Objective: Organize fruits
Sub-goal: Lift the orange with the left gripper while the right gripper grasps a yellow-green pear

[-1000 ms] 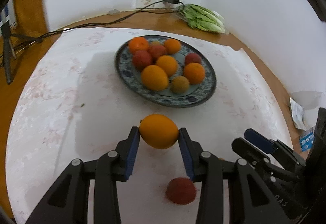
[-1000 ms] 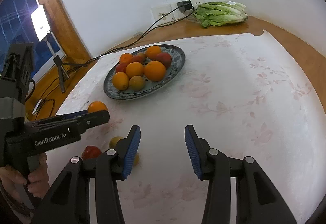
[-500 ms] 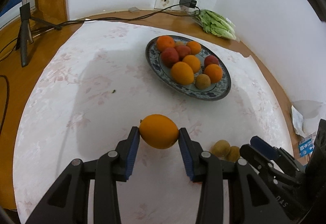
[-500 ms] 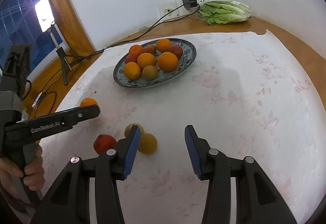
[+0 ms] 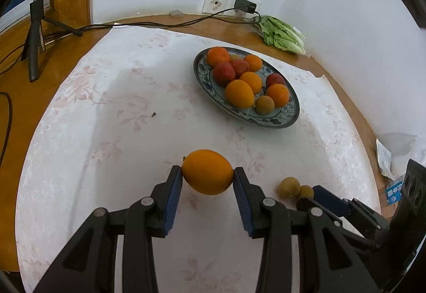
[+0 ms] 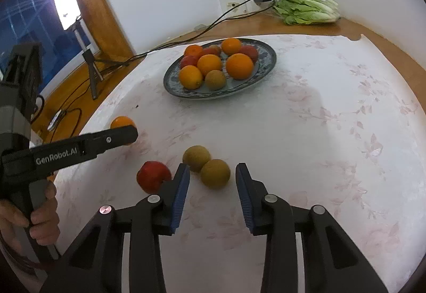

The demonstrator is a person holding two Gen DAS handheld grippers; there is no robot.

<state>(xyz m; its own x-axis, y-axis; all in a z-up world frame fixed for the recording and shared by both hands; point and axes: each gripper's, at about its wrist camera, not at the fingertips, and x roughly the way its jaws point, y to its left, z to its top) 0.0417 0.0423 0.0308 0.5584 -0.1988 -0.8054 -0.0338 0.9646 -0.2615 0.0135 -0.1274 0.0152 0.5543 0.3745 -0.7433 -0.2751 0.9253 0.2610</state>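
The left gripper (image 5: 208, 181) is clenched on an orange (image 5: 207, 171), with one blue pad pressing on each side of the fruit, and the fruit is lifted above the white flowered tablecloth (image 5: 106, 133). Ahead of this claw and a little to its right stands the blue patterned plate (image 5: 289, 117), which carries oranges, red fruits and a brown one. The right gripper (image 6: 213, 175) has just been closing its jaws, but the pads do not press anything, so it is released. Between its fingertips, slightly ahead, lies a brown fruit (image 6: 215, 173) on the cloth, and it touches a second brown fruit (image 6: 196, 158) just beyond it to the left. A red fruit (image 6: 153, 176) lies just beside the left finger, on its outer side. Far ahead of both claws, near the wall, lies a green lettuce (image 6: 308, 10).
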